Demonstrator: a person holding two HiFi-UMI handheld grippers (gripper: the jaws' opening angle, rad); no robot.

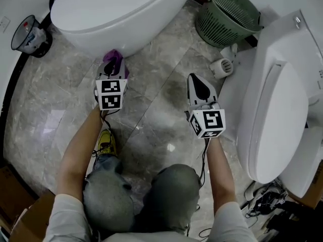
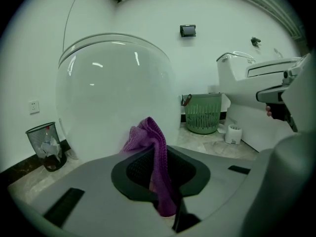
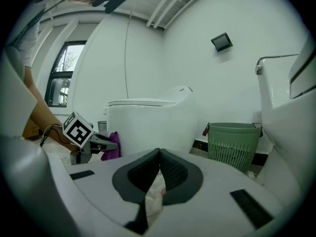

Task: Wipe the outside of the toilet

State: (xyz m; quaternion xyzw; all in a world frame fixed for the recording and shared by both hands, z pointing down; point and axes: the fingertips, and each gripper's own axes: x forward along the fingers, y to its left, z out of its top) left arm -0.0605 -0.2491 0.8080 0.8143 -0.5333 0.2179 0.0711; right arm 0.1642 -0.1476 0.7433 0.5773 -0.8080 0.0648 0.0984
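A white toilet (image 1: 106, 14) with its lid down stands at the top left, and it fills the left gripper view as a rounded white body (image 2: 113, 93). My left gripper (image 1: 112, 64) is low at its front base, shut on a purple knitted cloth (image 1: 114, 56) that bunches up between the jaws (image 2: 150, 135). The cloth sits close to the toilet's lower wall; I cannot tell if it touches. My right gripper (image 1: 197, 79) hovers over the marble floor between the two toilets, shut with nothing in it (image 3: 159, 154).
A second white toilet (image 1: 275, 110) with a tank stands at the right. A green slatted basket (image 1: 224, 16) and a small white brush holder (image 1: 222, 67) sit between the toilets. A black mesh bin (image 1: 30, 34) is at the far left. Cables (image 1: 262, 200) lie at the lower right.
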